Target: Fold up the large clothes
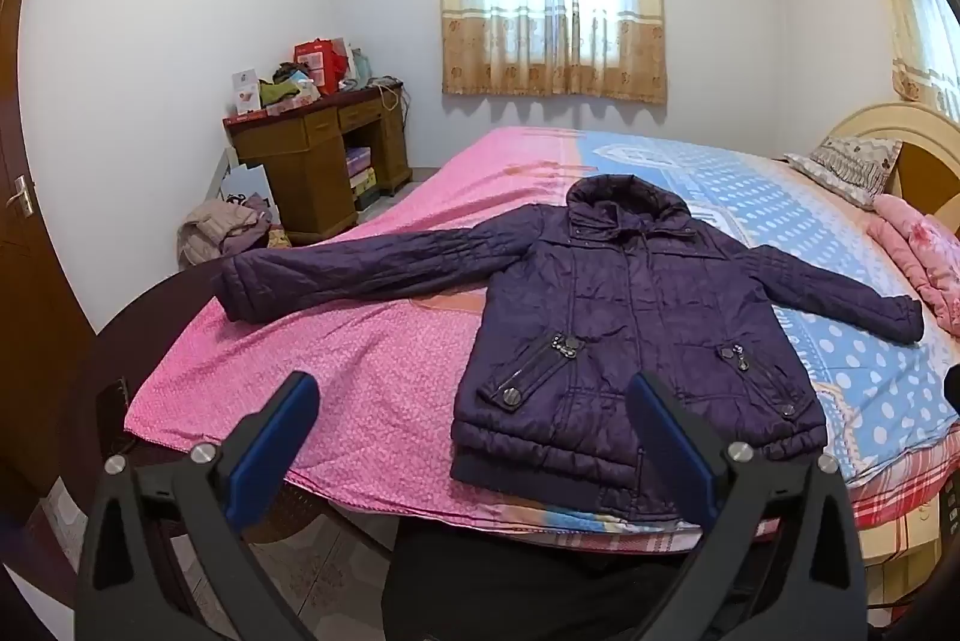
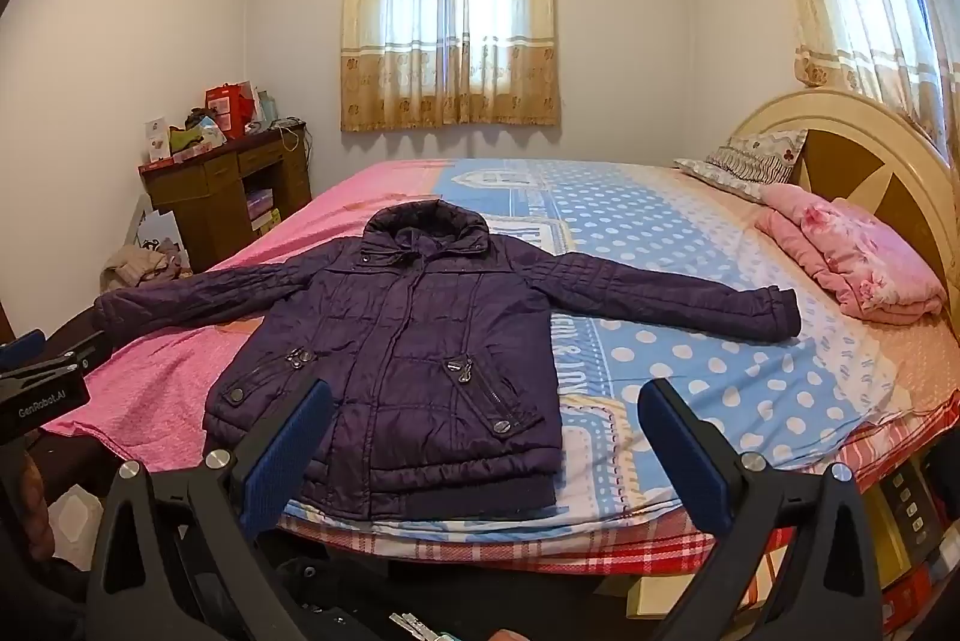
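A dark purple quilted hooded jacket (image 1: 624, 317) (image 2: 408, 341) lies flat and face up on the bed, both sleeves spread out to the sides, hem toward me. My left gripper (image 1: 474, 419) hovers open in front of the hem, nothing between its blue pads. My right gripper (image 2: 486, 431) is also open and empty, held before the jacket's lower right corner. In the right wrist view the left gripper (image 2: 42, 377) shows at the left edge.
The bed (image 2: 720, 293) has a pink and blue dotted sheet. A folded pink blanket (image 2: 858, 263) and pillow (image 2: 750, 161) lie by the headboard. A cluttered wooden desk (image 1: 318, 155) and a heap of clothes (image 1: 222, 233) stand at far left. A door (image 1: 24, 221) is at left.
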A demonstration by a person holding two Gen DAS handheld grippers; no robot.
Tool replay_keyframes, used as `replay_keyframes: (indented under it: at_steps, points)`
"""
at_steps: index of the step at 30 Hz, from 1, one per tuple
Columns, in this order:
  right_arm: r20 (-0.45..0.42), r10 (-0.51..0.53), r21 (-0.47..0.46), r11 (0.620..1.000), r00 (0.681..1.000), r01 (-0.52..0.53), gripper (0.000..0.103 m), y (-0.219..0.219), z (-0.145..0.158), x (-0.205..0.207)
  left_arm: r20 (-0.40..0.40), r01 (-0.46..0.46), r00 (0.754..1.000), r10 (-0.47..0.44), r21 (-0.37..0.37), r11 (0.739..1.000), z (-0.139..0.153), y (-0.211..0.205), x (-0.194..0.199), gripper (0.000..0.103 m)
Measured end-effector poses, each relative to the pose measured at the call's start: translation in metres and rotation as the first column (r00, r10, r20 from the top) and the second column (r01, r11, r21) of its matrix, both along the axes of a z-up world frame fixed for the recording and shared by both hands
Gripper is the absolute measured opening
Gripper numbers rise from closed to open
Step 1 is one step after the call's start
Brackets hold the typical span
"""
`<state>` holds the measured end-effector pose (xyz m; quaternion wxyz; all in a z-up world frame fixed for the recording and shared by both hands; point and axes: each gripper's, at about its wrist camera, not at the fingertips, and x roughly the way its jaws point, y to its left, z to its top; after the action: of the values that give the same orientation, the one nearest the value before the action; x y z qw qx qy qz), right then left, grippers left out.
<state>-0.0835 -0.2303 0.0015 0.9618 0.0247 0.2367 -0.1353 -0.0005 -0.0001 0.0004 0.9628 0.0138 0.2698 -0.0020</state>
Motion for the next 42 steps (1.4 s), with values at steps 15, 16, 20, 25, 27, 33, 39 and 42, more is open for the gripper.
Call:
replay_keyframes:
  at_steps: [15, 16, 20, 25, 27, 33, 39, 42]
  points:
    - [-0.018, 0.008, 0.019, 1.000, 1.000, -0.008, 0.102, -0.001, -0.013, 0.003, -0.013, -0.017, 1.000, 0.017, 0.000, 1.000, -0.005, 0.010, 0.003, 0.103]
    - [-0.019, 0.009, 0.021, 1.000, 1.000, -0.009, 0.102, -0.001, -0.013, 0.003, -0.010, -0.017, 1.000, 0.017, 0.010, 1.000, -0.005, 0.003, 0.001, 0.103]
    - [-0.026, 0.010, 0.026, 1.000, 1.000, -0.009, 0.102, -0.003, -0.011, 0.005, -0.014, -0.017, 1.000, 0.018, 0.009, 1.000, -0.005, 0.002, 0.003, 0.103]
    - [-0.033, 0.014, 0.035, 0.999, 0.999, -0.013, 0.102, -0.003, -0.012, 0.007, -0.019, -0.015, 1.000, 0.015, 0.013, 1.000, -0.005, 0.001, 0.002, 0.103]
    - [-0.036, 0.014, 0.038, 0.999, 0.999, -0.013, 0.102, -0.004, -0.012, 0.008, -0.020, -0.014, 1.000, 0.015, 0.016, 1.000, -0.005, -0.001, 0.002, 0.103]
    - [-0.038, 0.014, 0.041, 0.999, 0.999, -0.012, 0.102, -0.004, -0.012, 0.008, -0.021, -0.016, 1.000, 0.016, 0.015, 1.000, -0.006, -0.001, 0.002, 0.103]
    - [-0.042, 0.017, 0.048, 0.999, 0.999, -0.015, 0.102, -0.005, -0.015, 0.008, -0.021, -0.015, 1.000, 0.015, 0.014, 1.000, -0.006, 0.000, 0.002, 0.103]
    - [-0.045, 0.017, 0.052, 0.999, 0.999, -0.015, 0.102, -0.004, -0.016, 0.008, -0.023, -0.015, 1.000, 0.015, 0.013, 1.000, -0.006, 0.000, 0.002, 0.103]
